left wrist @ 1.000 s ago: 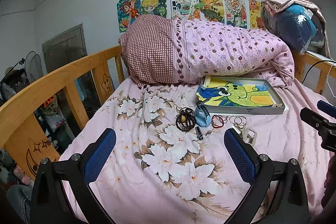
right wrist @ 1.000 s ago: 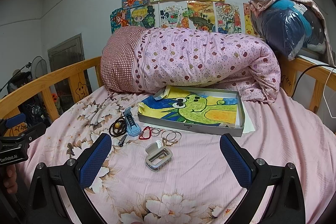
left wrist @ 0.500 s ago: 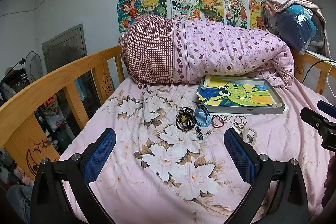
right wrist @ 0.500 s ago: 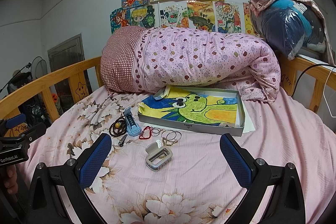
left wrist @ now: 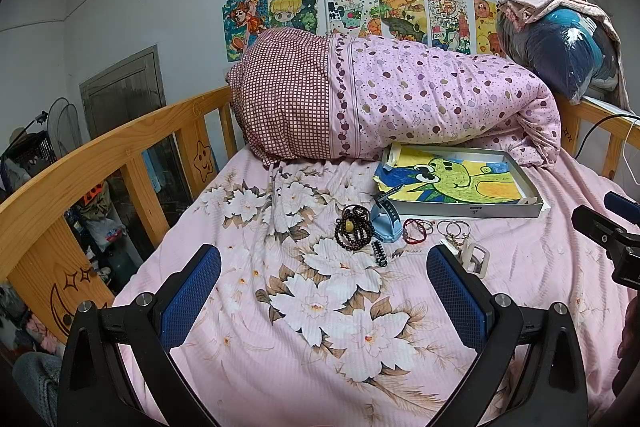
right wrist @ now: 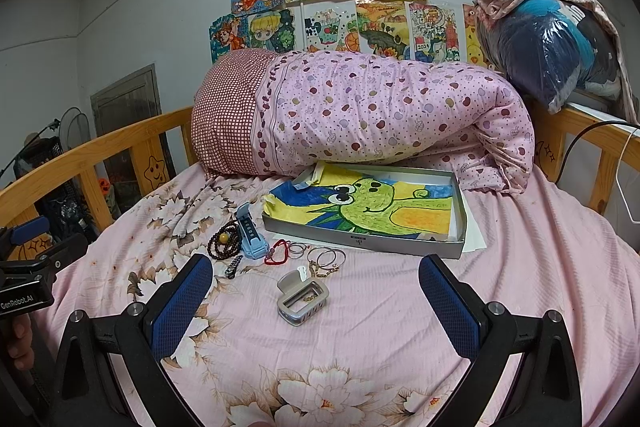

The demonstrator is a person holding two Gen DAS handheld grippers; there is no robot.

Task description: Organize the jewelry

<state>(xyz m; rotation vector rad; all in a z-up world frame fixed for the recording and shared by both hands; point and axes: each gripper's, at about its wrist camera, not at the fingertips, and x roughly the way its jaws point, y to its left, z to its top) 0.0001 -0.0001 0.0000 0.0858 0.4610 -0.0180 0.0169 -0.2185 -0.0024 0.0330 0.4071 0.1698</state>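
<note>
The small grey case [left wrist: 476, 259] is half hidden behind the left gripper's right finger [left wrist: 454, 297] in the left wrist view; the thin rings [right wrist: 330, 257] and gold chain [right wrist: 322, 270] are too fine to count — their clasps unreadable; the label on the tray [right wrist: 360, 239] is illegible.

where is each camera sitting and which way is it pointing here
Left wrist: rides the left gripper, facing up the pink floral bedsheet toward the rolled pink quilt; its open blue-padded fingers show, and the right gripper pokes in at the right edge.
Right wrist: rides the right gripper, further right, facing the same way; its open fingers show, with the left gripper and a hand at the left edge.
Shared: the dark beaded bracelet, light blue watch, silver rectangular clip and grey shallow box with the frog drawing.
</note>
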